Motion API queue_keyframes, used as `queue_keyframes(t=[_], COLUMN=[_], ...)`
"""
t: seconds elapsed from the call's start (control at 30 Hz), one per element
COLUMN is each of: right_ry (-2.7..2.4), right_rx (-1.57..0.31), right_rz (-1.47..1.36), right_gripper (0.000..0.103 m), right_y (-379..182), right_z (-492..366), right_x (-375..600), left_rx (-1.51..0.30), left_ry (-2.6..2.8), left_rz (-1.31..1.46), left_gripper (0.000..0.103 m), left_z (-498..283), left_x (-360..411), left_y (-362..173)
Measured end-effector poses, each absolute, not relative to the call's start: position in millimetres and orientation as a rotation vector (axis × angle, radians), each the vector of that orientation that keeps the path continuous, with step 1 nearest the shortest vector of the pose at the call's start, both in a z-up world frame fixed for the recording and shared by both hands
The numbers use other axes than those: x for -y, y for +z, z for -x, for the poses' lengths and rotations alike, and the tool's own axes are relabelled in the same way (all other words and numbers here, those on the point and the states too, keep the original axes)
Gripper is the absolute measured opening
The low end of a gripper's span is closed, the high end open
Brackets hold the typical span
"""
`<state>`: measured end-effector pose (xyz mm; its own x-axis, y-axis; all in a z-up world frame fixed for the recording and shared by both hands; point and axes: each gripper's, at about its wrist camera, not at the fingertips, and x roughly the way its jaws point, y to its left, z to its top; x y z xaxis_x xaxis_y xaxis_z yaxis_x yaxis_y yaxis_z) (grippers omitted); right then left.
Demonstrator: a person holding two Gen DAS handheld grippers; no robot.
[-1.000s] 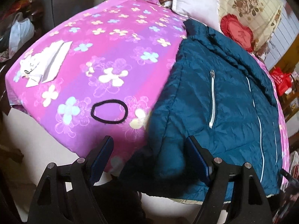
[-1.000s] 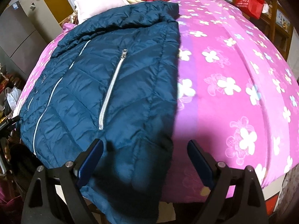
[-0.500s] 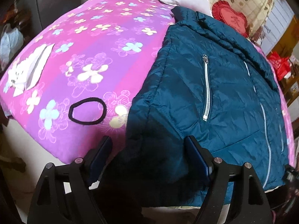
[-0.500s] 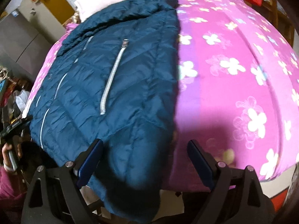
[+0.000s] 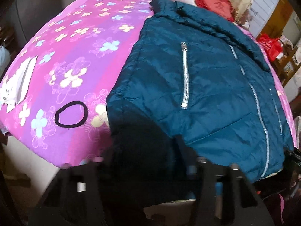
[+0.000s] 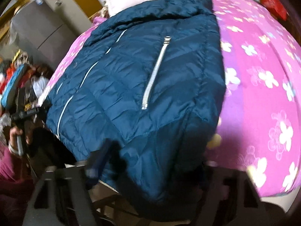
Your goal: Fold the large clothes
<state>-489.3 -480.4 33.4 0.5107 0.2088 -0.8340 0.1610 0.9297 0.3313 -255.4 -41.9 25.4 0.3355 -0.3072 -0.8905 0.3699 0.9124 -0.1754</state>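
Observation:
A dark teal quilted jacket (image 5: 207,86) with silver zippers lies flat on a pink flowered bedspread (image 5: 75,56), hem hanging over the near edge. It also shows in the right wrist view (image 6: 150,86). My left gripper (image 5: 143,162) stands open with the jacket's left hem corner between its jaws, in shadow. My right gripper (image 6: 150,165) stands open around the right hem corner; both views are blurred low down.
A black hair band (image 5: 71,114) and a white folded cloth (image 5: 20,82) lie on the bedspread to the left. Pillows and a red heart cushion (image 5: 214,1) sit at the bed's head. Clutter and a grey cabinet (image 6: 37,30) stand left of the bed.
Both grippers have moved forward and inward onto the jacket's hem corners. The hem now lies between the jaws of each. The jaws remain open.

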Motion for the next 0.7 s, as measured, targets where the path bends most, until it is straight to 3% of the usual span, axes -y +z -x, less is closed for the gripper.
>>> queue_keyframes(t=[0.1, 0.17, 0.43, 0.7], right_ry=[0.023, 0.035, 0.072, 0.021], right_rx=[-1.026, -0.997, -0.824, -0.707], right_rz=[-0.35, -0.358, -0.342, -0.345], right_gripper=[0.024, 0.02, 0.019, 0.019], right_y=[39, 50, 115, 167], right_z=[487, 487, 471, 418], right_x=[478, 482, 499, 534], left_rx=[-1.112, -1.086, -0.932, -0.807], left_ry=[-0.435, -0.442, -0.433, -0.386], left_rz=[-0.059, -0.046, 0.066, 0.081], left_gripper=[0.003, 0.0, 0.0, 0.0], left_z=[258, 258, 241, 176], left_x=[42, 42, 44, 83], left_y=[37, 49, 107, 158])
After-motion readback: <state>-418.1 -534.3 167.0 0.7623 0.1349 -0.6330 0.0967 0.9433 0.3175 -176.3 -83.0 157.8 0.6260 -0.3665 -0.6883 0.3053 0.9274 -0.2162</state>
